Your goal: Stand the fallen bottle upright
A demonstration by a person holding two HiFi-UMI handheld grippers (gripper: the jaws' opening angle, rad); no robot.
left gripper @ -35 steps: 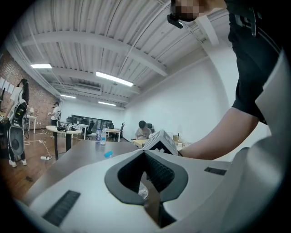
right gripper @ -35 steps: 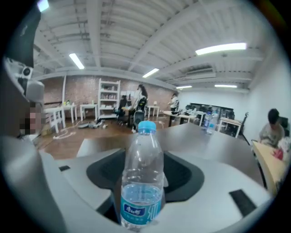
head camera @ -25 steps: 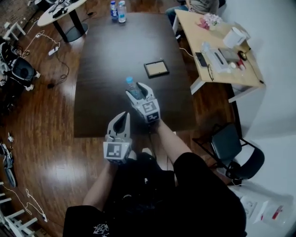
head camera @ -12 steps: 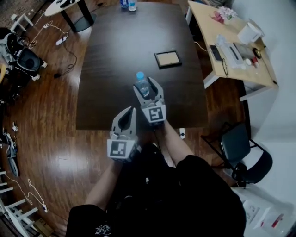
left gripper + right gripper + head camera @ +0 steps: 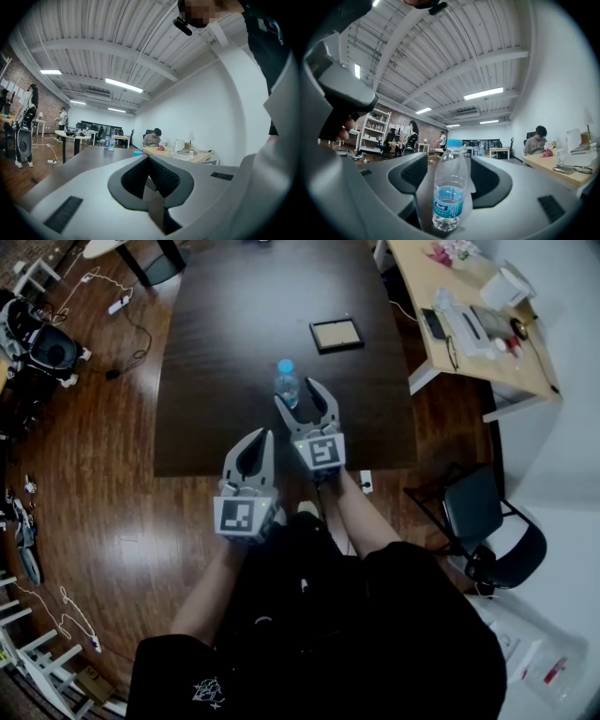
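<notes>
Having just spread my right fingers (image 5: 325, 405) wide, the upright bottle (image 5: 287, 383) loose between them on the counter's (image 5: 234, 334) near side, left fingers (image 5: 262, 452) closed and empty, I could topple it by clipping it while backing out.

cool, even indoor light, fairly bright. it falls from long ceiling strip lights (image 5: 124, 85), which glow overhead in both gripper views. in the head view they leave pale glare patches on the glossy wooden floor (image 5: 141, 549) at the left. the dark table (image 5: 234, 324) stays dull, and the white wall (image 5: 572, 465) at the right looks almost washed out. shadows are soft and weak. both gripper views are round fisheye pictures with black corners and bowed ceiling beams (image 5: 487, 58). the water bottle (image 5: 450, 187) is sharp; the left gripper (image 5: 149, 159), close to the lens, is soft.
</notes>
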